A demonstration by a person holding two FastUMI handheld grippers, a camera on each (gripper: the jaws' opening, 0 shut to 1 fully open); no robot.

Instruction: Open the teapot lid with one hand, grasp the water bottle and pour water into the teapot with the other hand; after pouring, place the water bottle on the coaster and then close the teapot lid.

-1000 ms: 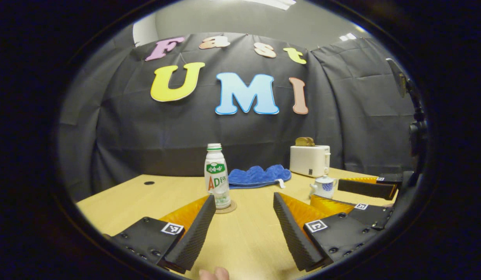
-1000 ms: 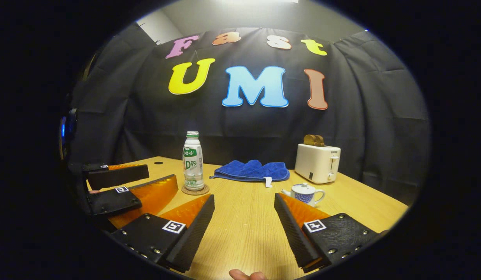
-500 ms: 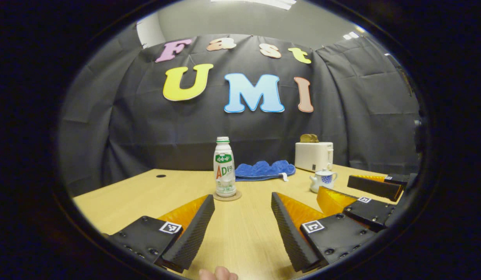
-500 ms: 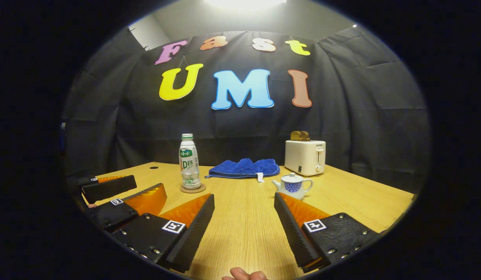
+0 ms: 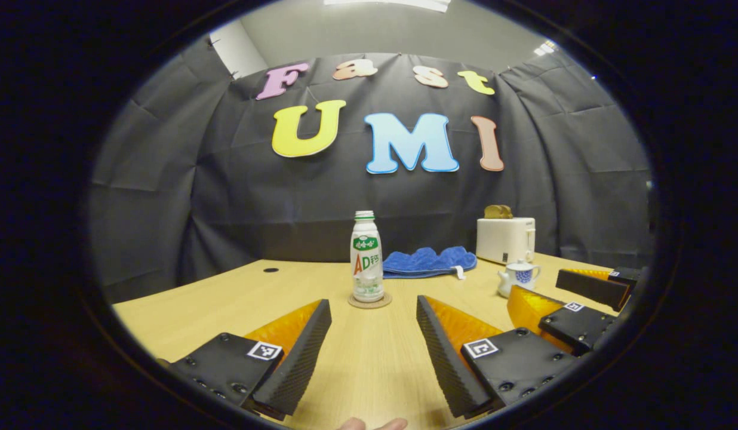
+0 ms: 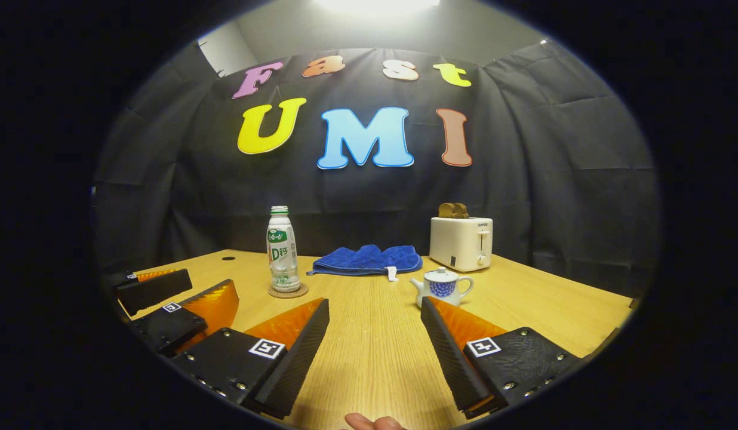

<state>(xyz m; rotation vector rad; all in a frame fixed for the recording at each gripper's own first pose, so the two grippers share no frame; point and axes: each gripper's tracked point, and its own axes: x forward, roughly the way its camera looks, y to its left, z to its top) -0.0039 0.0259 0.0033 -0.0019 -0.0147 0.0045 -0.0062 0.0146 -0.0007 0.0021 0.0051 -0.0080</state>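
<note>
Left gripper view | water bottle (image 5: 367,257) standing upright on coaster (image 5: 369,301) | teapot (image 6: 441,286) spout pointing left | both grippers gaping wide, holding nothing

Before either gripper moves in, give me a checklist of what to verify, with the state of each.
1. Left gripper open, nothing held: ok.
2. Right gripper open, nothing held: ok.
3. Bottle upright on the coaster, in line with the left gripper: ok.
4. Lid on the teapot, not yet lifted: ok as a start.
5. Bare table between each gripper and its target; cloth and toaster stand farther back: ok.
6. Bottle cap off for pouring: cannot tell.
</note>
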